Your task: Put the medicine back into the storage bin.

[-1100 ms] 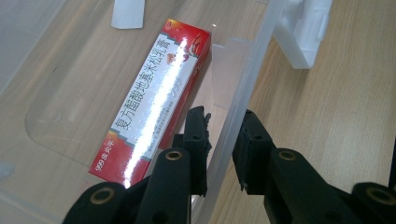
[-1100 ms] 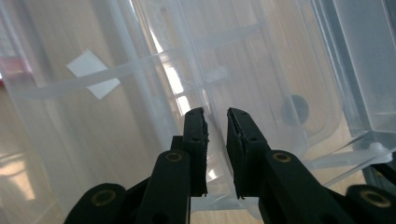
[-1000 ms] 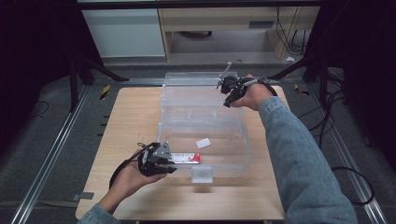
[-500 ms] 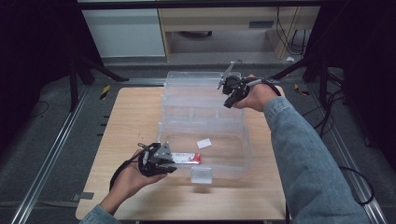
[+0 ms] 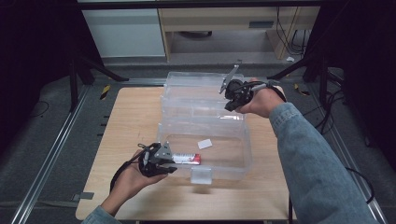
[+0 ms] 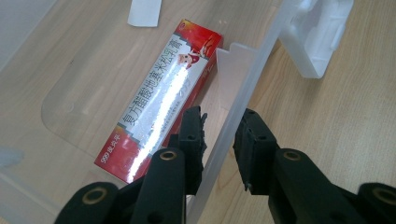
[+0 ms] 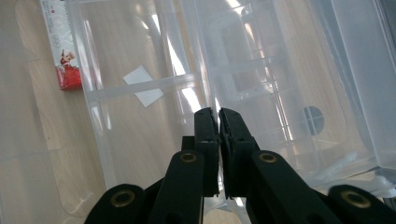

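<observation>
A clear plastic box [image 5: 246, 154] stands on the wooden table [image 5: 130, 121], its clear lid [image 5: 196, 93] swung up behind it. A red carton [image 5: 187, 159] [image 6: 159, 98] [image 7: 65, 46] lies flat inside along the near wall. My left gripper [image 5: 172, 164] [image 6: 222, 119] straddles that near wall [image 6: 261, 65], one jaw inside by the carton and one outside, closed on the wall. My right gripper [image 5: 229, 103] [image 7: 217, 112] is at the lid's right edge with its jaws pressed together on the thin plastic.
A white paper slip [image 5: 204, 143] [image 7: 142, 86] lies on the box floor. The box's front latch [image 5: 201, 175] [image 6: 317, 37] hangs outward over the table. Cabinets and dark frame legs stand beyond the far table edge.
My right hand has shifted slightly left and down with the lid. The left gripper and the carton have stayed put.
</observation>
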A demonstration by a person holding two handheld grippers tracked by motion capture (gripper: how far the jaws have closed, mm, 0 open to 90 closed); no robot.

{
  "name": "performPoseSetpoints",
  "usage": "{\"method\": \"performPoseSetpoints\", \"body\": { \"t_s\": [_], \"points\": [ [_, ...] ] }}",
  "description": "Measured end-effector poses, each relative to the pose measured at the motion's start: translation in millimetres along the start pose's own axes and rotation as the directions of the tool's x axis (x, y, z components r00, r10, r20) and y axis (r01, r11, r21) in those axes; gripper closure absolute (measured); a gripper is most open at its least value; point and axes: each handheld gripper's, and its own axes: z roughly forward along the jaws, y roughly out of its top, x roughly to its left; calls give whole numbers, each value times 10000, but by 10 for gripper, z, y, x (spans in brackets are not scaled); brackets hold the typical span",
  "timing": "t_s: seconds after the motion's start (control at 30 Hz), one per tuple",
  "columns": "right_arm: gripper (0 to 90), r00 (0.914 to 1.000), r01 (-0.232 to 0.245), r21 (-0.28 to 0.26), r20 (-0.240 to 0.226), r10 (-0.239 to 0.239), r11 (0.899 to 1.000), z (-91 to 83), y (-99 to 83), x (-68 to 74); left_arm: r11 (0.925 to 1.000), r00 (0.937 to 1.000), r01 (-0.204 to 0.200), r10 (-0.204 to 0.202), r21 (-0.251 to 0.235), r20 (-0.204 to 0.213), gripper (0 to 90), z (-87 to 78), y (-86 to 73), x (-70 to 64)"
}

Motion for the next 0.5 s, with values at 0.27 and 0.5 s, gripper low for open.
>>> {"method": "performPoseSetpoints", "body": {
  "t_s": [0.27, 0.5],
  "points": [
    [874, 10000, 45, -257, 15, -44, 9997, -83, -42, 117, 10000, 10000, -16, 15, -9, -75, 718, 1, 0, -11],
    [878, 9998, 168, -351, 63, -165, 9992, -158, -73, 245, 10000, 10000, 13, -13, 11, -84, 714, 3, 4, -16]
  ]
}}
